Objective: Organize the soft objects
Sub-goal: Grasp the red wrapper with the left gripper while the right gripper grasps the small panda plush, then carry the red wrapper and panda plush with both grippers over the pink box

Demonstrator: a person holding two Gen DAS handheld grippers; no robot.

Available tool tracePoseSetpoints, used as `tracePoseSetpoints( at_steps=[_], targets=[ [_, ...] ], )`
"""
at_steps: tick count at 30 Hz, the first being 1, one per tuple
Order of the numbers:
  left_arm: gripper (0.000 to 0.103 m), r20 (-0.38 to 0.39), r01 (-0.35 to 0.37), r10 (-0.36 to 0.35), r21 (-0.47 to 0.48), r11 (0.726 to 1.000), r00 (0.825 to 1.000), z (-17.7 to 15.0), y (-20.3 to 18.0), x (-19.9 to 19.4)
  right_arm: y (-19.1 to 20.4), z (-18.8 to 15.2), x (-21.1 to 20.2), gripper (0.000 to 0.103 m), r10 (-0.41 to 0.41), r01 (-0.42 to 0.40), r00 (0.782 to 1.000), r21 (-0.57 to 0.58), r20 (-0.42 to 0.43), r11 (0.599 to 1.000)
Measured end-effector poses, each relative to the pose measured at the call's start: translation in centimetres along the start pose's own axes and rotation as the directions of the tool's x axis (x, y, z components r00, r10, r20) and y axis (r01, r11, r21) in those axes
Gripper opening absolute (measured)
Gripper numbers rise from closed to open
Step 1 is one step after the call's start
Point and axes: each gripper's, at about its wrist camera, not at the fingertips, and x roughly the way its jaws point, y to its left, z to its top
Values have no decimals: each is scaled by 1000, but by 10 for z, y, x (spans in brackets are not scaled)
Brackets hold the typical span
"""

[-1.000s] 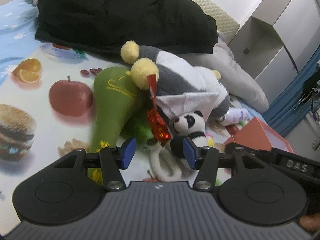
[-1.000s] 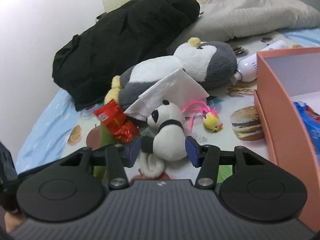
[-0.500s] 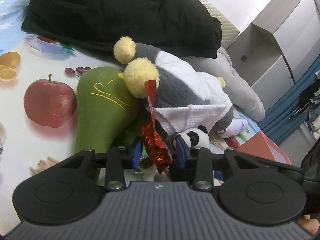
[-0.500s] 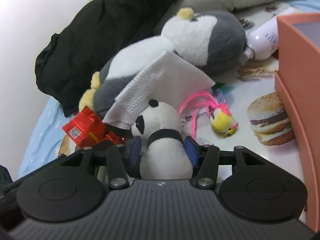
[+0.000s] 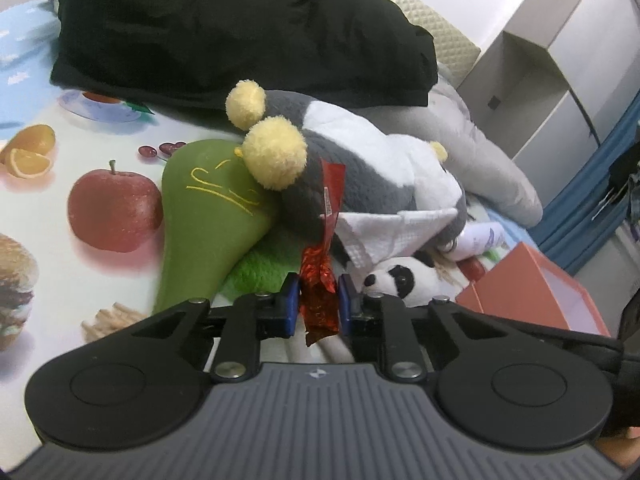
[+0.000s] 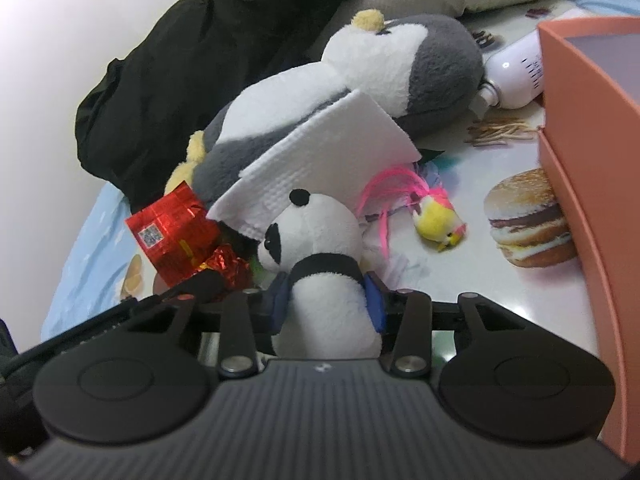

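Observation:
My left gripper (image 5: 319,307) is shut on a crinkled red foil wrapper (image 5: 320,280), which also shows in the right wrist view (image 6: 176,232). My right gripper (image 6: 326,304) is shut on a small panda plush (image 6: 320,264), which lies just right of the wrapper in the left wrist view (image 5: 404,280). Behind them lie a grey and white penguin plush (image 5: 360,176), a white tissue (image 6: 320,160) resting on it, and a green pear-shaped plush (image 5: 204,216).
A black jacket (image 5: 224,32) lies at the back, a grey pillow (image 5: 480,160) beyond the penguin. An orange box (image 6: 592,128) stands at the right, a white bottle (image 6: 520,76) beside it. A small yellow toy with pink strands (image 6: 436,220) lies on the fruit-print sheet (image 5: 52,208).
Both grippers moved forward and closed: the left onto the red wrapper, the right onto the panda plush.

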Motion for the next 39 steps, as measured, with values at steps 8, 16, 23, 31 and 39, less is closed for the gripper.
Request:
tracePoseSetpoints(
  at_steps=[8, 16, 23, 31, 39],
  targets=[
    [24, -20, -10, 11, 43, 999, 1000, -14, -14, -36, 0, -27, -35, 43, -40, 41, 999, -25, 8, 999],
    [24, -59, -18, 23, 85, 996, 998, -38, -25, -62, -3, -56, -66, 43, -76, 77, 997, -63, 15, 995],
    [24, -72, -28, 35, 97, 995, 997, -56, -27, -90, -1, -77, -93, 43, -98, 99, 995, -105, 16, 989],
    [24, -105, -53, 66, 119, 991, 992, -81, -26, -117, -5, -106, -115, 44, -136, 132, 991, -121, -23, 984],
    [24, -121, -66, 80, 111, 992, 989, -95, -31, -137, 0, -118, -141, 43, -134, 129, 991, -154, -25, 980]
  ],
)
